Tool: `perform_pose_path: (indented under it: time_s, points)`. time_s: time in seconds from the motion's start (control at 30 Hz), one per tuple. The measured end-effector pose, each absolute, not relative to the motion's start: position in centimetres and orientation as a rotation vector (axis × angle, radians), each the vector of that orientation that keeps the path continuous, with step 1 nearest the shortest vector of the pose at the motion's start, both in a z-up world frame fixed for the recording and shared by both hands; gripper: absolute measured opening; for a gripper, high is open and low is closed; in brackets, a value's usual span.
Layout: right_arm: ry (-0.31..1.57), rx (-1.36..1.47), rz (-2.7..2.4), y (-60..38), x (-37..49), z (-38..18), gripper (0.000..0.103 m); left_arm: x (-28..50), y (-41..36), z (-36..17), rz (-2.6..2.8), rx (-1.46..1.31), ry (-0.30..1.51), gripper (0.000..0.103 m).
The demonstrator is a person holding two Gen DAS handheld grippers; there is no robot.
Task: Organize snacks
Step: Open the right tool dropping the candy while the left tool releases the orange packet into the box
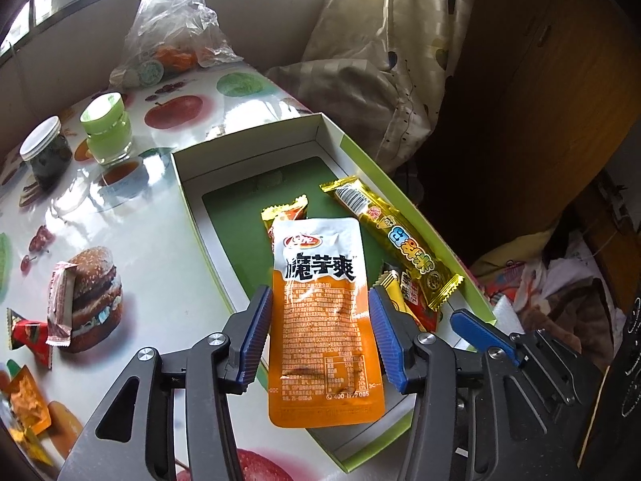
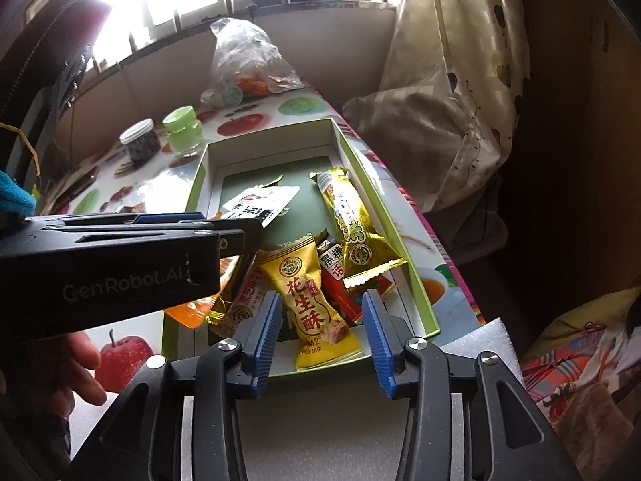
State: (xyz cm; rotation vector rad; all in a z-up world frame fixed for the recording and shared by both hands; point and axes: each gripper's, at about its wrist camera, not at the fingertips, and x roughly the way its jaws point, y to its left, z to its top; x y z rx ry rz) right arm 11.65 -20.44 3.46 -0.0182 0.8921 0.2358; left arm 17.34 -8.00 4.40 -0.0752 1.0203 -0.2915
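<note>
A green-and-white cardboard box lies open on the table and holds several snack packets. An orange-and-white konjac pouch lies between the open fingers of my left gripper, over the box's near edge; the pads do not touch it. A long gold bar lies at the box's right side. In the right wrist view my right gripper is open above a yellow peanut-crisp packet in the box. The left gripper's black body crosses that view from the left.
Loose snacks lie on the fruit-print tablecloth at the left: a pink wafer packet, a red triangular packet, an orange packet. A green-lidded jar, a white-lidded jar and a plastic bag stand at the back.
</note>
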Motion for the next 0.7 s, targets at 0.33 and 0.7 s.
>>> perform_pose_path:
  time_s: [0.33, 0.7]
  points:
    - [0.873, -0.011, 0.226, -20.5, 10.6, 4.3, 0.048, 15.4, -7.4, 6.4, -0.284, -0.091, 0.969, 0.051]
    - [0.842, -0.006, 0.229, -19.9, 9.0, 5.6, 0.048, 12.5, -5.7, 7.8, -0.246, -0.094, 0.925, 0.051]
